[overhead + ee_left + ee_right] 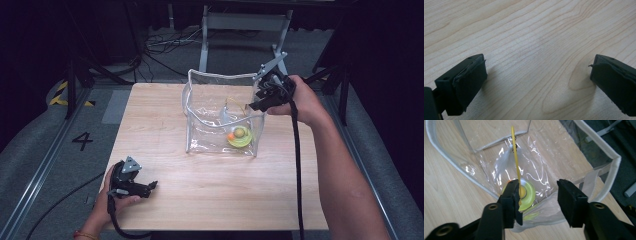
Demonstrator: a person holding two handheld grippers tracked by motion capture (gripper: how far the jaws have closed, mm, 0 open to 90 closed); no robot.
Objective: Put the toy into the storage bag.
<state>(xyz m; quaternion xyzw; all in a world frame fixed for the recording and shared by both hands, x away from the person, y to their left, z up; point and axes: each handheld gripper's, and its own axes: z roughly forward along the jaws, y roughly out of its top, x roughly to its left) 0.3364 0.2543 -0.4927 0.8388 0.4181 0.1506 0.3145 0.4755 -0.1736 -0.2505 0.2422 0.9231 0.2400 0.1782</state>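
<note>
At the near left corner of the wooden table, the left gripper is held low by the person's left hand, its body resting just above the wood and its tips pointed toward the table's middle. In the left gripper view its jaws are seen spread wide, with nothing but bare woodgrain between the black pads. A black cable is seen trailing from it toward the table's near edge. Farther on, past the middle of the table, a clear plastic bag with a pale trimmed rim is stood upright with its mouth open. At the bottom of the bag, toward its near right corner, a yellow-green toy is lying, with a small orange part at its left side. A thin yellow cord is seen running up from the toy through the bag's opening. Over the far right corner of the bag, the right gripper is held by the person's right hand, pointed down into the opening. In the right gripper view its jaws are seen parted to a moderate gap; the cord hangs against the inner face of the left pad, and the other pad is kept well clear of it, so nothing is pinched. Beyond the table, a grey metal frame and loose cables on the floor are visible.
</note>
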